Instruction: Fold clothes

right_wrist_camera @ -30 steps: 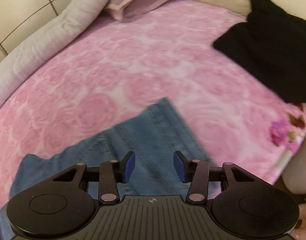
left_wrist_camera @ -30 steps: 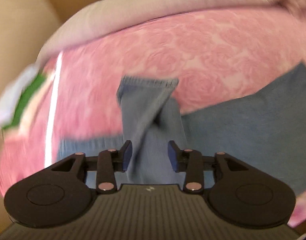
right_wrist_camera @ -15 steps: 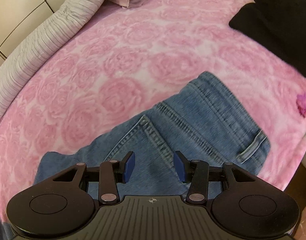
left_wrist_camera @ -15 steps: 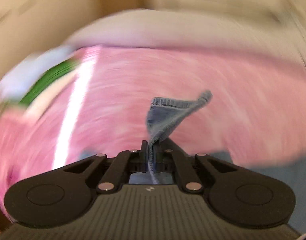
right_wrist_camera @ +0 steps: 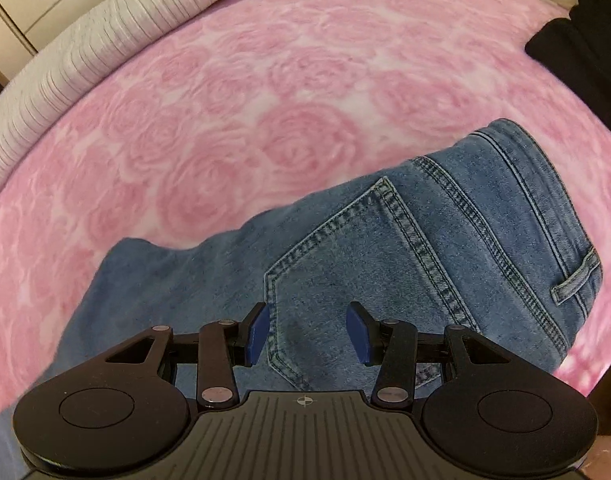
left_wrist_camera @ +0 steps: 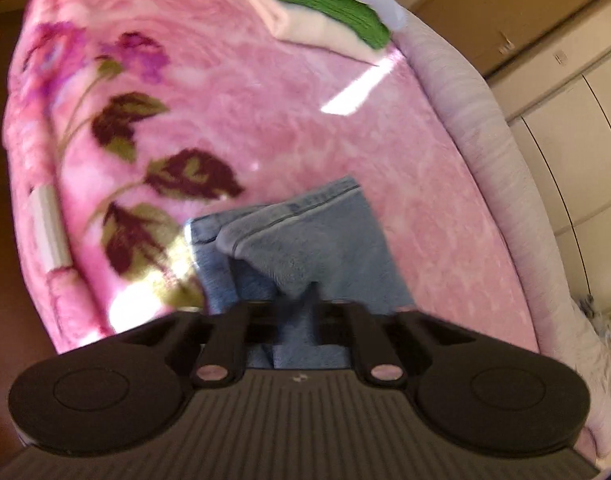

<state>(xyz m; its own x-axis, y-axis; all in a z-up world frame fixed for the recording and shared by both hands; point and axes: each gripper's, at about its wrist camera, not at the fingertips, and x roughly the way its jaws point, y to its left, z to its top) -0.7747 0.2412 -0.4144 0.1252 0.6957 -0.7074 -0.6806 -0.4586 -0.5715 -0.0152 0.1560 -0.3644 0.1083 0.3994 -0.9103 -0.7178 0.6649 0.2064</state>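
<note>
A pair of blue jeans lies on the pink rose-patterned blanket (right_wrist_camera: 233, 92). In the left wrist view my left gripper (left_wrist_camera: 299, 304) is shut on the hem end of a jeans leg (left_wrist_camera: 305, 248), which bunches up in front of the jaws with its pale inner side showing. In the right wrist view the jeans seat (right_wrist_camera: 445, 248), with its back pocket and waistband, spreads flat. My right gripper (right_wrist_camera: 308, 334) hovers open just above the pocket's lower corner, nothing between its blue pads (right_wrist_camera: 258, 328).
A folded stack of green and white clothes (left_wrist_camera: 321, 4) lies at the blanket's far end. A grey ribbed bolster (right_wrist_camera: 89, 44) runs along the bed's edge. A black garment (right_wrist_camera: 581, 44) sits at the far right. The blanket's flowered border (left_wrist_camera: 117, 136) drops to a dark floor.
My left gripper closed on the jeans leg hem, then swept sideways and rolled strongly, carrying the hem. My right gripper, still open, moved over the seat of the jeans toward the back pocket.
</note>
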